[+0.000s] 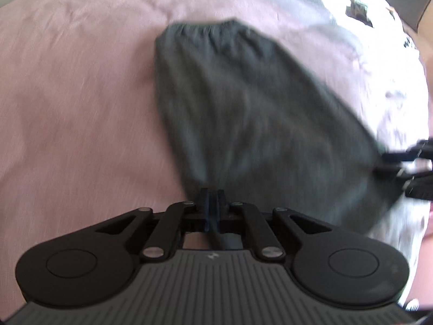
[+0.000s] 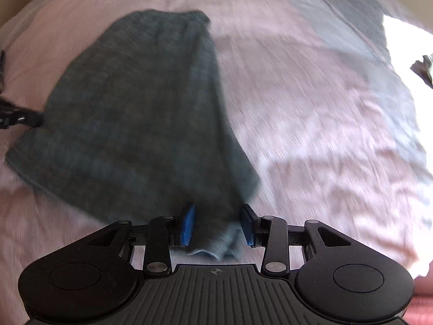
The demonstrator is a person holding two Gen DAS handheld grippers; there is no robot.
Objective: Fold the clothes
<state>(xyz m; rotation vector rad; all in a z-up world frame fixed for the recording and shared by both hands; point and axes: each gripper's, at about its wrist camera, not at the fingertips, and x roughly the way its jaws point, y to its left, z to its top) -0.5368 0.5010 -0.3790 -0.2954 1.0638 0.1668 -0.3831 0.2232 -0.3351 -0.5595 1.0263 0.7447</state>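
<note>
Soft matt dark grey knit cloth, faintly fuzzy, gathered at the elastic hem toward 12 o'clock: garment (image 1: 243,103). Pale pink woven bedsheet (image 1: 67,81), matt, finely creased. Matt black plastic on left gripper (image 1: 212,203) and right gripper (image 2: 217,222), ribbed grey housing, dull metal rivets. Blue rubbery pads (image 2: 188,224), matt, smooth.

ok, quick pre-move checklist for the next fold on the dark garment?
1. Left gripper shut on the dark garment: ok.
2. Right gripper gripping: not ok, jaws stand apart, the hem lies loose between them.
3. Garment flat on the pink bedspread: ok, far elastic edge lies down.
4. Grippers at matching corners: cannot tell, frames are blurred.
5. Clutter on the fold path: ok, the small dark item sits far off.
</note>
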